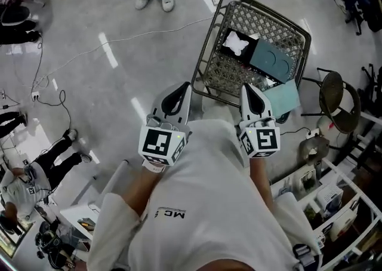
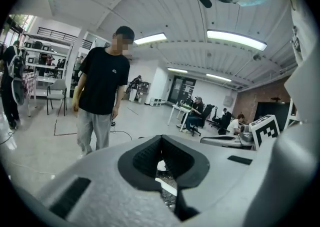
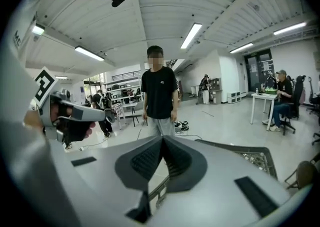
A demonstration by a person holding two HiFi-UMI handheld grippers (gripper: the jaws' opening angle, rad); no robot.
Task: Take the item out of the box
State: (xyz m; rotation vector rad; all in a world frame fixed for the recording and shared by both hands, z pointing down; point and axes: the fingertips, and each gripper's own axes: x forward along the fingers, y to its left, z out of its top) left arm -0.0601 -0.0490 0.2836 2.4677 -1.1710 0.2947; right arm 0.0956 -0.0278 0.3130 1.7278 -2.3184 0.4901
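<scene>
A wire mesh basket point(image 1: 205, 55) stands on the floor ahead of me. Inside it lies an open black box point(image 1: 227, 33) holding a white item point(image 1: 236, 43), with a teal box point(image 1: 270, 61) next to it. A pale teal lid point(image 1: 282, 98) leans at the basket's near right corner. My left gripper point(image 1: 185, 86) is shut and empty, its tip just short of the basket's near rim. My right gripper point(image 1: 246, 86) is also shut and empty, at the near rim. In the right gripper view the basket rim point(image 3: 250, 152) shows past the closed jaws.
A person in a black T-shirt point(image 3: 160, 93) stands beyond the basket, feet at the top point(image 1: 154, 1). Cables point(image 1: 71, 55) run over the floor at left. A round stool point(image 1: 337, 99) and shelving point(image 1: 325, 201) stand at right. More people sit at desks far off.
</scene>
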